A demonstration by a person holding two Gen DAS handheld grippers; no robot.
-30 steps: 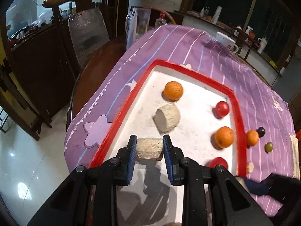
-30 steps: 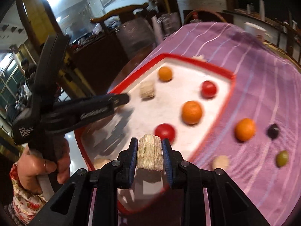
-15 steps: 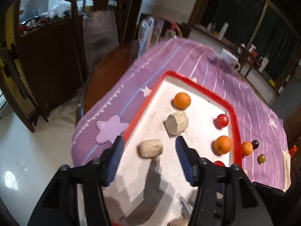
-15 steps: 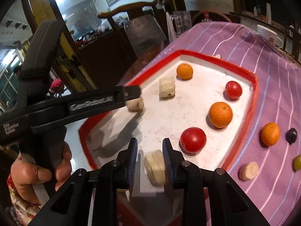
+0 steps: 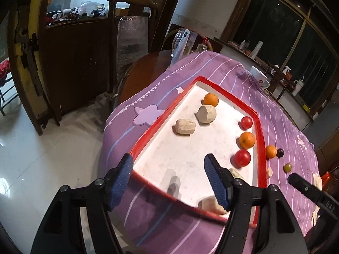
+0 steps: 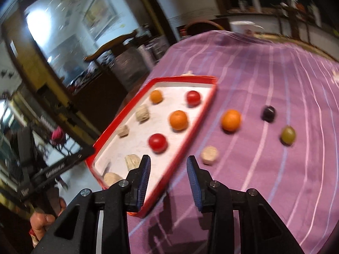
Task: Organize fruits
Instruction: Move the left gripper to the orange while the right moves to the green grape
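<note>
Left gripper [image 5: 169, 175] jaws spread wide, empty, above near edge of red-rimmed white tray [image 5: 148, 133]. Right gripper [image 6: 168, 169] jaws parted, empty, over tray's right rim. In tray: beige cut chunks [image 5: 185, 126], oranges [image 6: 178, 120], red tomatoes [image 6: 157, 142]. On purple striped cloth [image 6: 275, 169]: orange [image 6: 231, 120], dark plum [image 6: 268, 113], green fruit [image 6: 288, 135], beige chunk [image 6: 209, 155].

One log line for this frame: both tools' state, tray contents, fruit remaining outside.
left tool: open | right tool: open | tray: oranges, tomatoes, beige pieces | cloth: orange, dark fruit, green fruit, beige piece
</note>
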